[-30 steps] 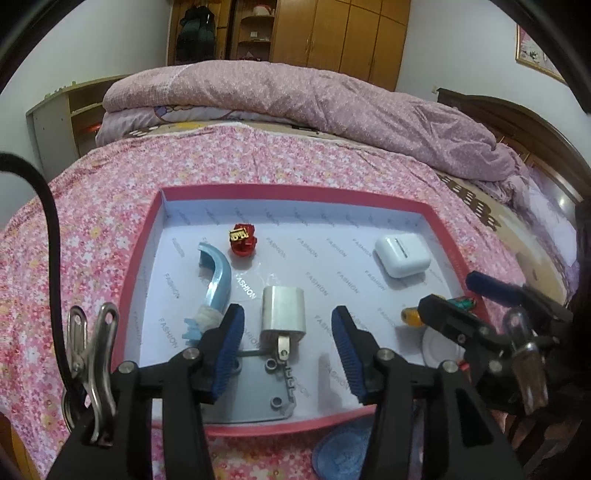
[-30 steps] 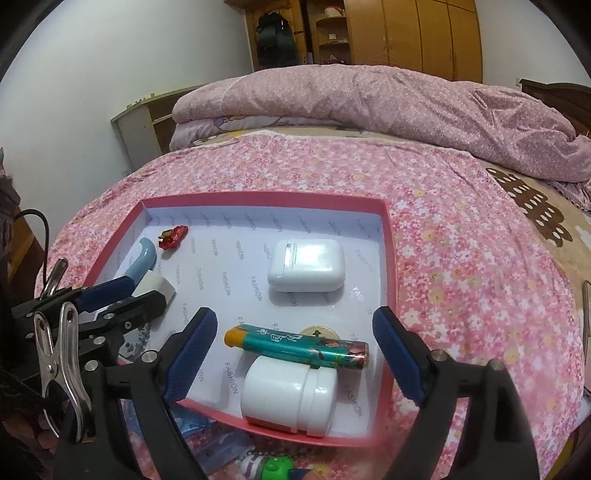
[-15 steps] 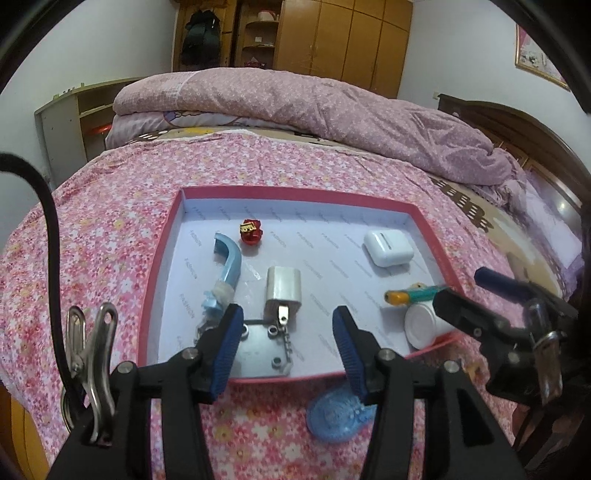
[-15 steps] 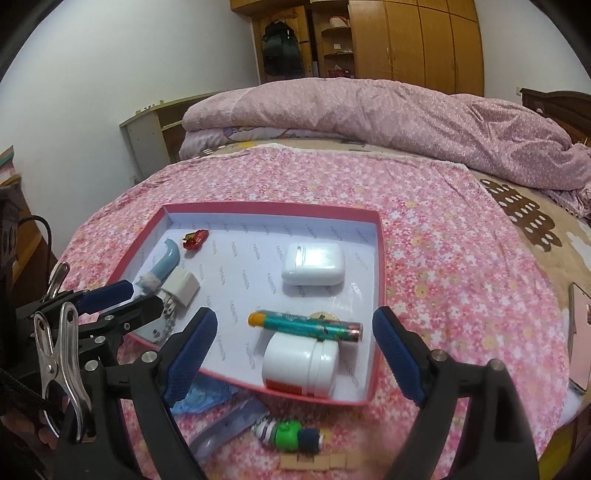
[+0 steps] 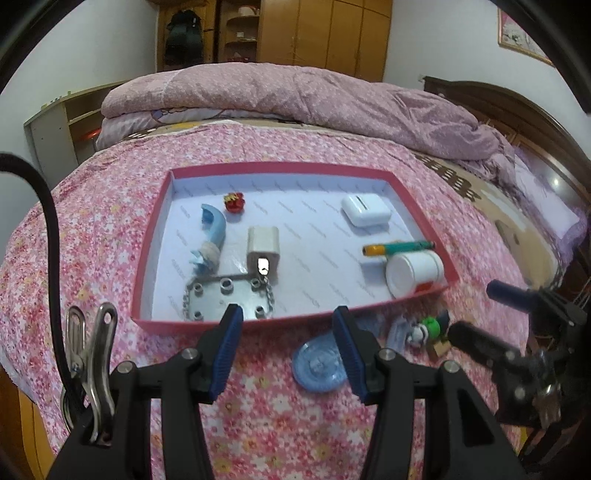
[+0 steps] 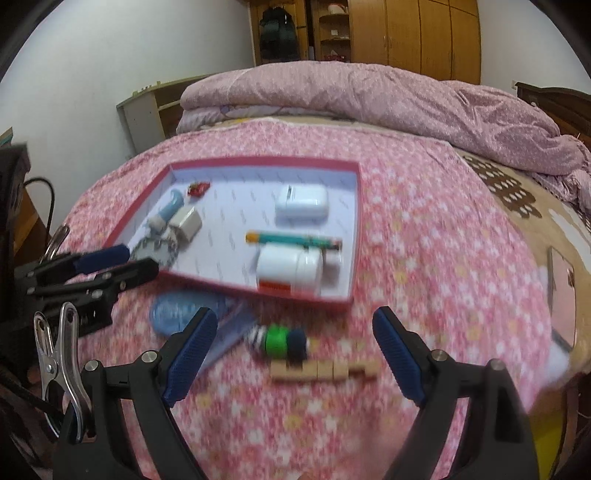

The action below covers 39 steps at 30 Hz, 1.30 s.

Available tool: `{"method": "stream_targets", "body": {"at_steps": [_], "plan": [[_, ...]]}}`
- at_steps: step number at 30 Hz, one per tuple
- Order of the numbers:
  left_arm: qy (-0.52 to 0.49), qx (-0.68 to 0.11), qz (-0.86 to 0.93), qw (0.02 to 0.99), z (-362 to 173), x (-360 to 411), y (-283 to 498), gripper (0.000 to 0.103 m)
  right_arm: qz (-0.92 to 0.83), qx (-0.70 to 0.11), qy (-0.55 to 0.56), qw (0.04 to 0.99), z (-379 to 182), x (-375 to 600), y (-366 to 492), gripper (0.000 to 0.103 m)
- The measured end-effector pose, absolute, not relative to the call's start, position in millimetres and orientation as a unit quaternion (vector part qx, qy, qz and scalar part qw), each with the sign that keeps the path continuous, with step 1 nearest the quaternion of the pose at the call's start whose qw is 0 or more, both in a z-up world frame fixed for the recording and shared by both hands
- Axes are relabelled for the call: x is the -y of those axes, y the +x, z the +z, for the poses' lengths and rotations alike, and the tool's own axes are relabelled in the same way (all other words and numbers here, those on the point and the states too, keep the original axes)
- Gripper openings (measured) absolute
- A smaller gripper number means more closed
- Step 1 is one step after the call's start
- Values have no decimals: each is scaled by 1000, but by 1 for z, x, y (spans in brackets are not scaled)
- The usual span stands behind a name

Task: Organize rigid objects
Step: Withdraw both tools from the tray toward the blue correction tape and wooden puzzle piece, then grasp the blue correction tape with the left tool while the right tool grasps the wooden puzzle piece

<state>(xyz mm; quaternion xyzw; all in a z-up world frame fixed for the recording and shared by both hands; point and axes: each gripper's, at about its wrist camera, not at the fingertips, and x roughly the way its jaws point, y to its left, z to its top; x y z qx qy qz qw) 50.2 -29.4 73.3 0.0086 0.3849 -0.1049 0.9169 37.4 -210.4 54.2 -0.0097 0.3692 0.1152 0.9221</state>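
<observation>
A red-walled box (image 5: 153,236) (image 6: 354,236) lies on the pink floral bed. Inside it are a white charger cube (image 5: 263,245), a blue curved handle (image 5: 214,230), a metal plate with chain (image 5: 225,301), a red toy (image 5: 235,201), a white earbud case (image 5: 365,210) (image 6: 301,205), a teal pen (image 5: 399,248) (image 6: 293,240) and a white bottle (image 5: 413,273) (image 6: 288,269). In front of the box lie a blue round lid (image 5: 319,365) (image 6: 173,312), a green-and-white toy (image 6: 279,339) (image 5: 424,328) and a wooden block strip (image 6: 323,369). My left gripper (image 5: 288,350) and right gripper (image 6: 291,354) are both open and hold nothing, short of the box.
A folded pink quilt (image 5: 295,99) lies at the far end of the bed, with wooden wardrobes (image 6: 406,29) behind. A clear ruler (image 6: 229,328) lies beside the lid. A flat device (image 6: 561,288) rests on the bed at right.
Both grippers have drawn back from the box; it looks smaller and farther. The lid, toy and wooden strip in front of it have come into view. Jaw openings are unchanged.
</observation>
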Motion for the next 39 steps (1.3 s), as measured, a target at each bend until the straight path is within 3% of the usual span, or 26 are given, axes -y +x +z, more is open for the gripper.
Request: {"method": "stream_targets", "body": {"at_steps": [12,15,23,28,31,33,39], "plan": [[21,-414,-143,899,53,46,47,54,105,-404,-8,909,19,222,13,88],[31,-420,-146,895,47,51,48,62,106,-409,-5,906,13,223,12,88],[67,-420,-140,894,31,68,54,64,112,-412,1,904,7,224,13,88],[88,-405,-136,900,26,80,60,71,112,-410,4,905,4,225,14,88],[105,-391,-133,905,23,85,57,70,112,-407,-2,907,3,224,13,88],[106,-389,-137,905,23,85,55,61,111,-405,-3,908,3,224,13,88],[106,-394,-132,904,23,73,44,61,115,-400,-10,909,1,224,9,89]]}}
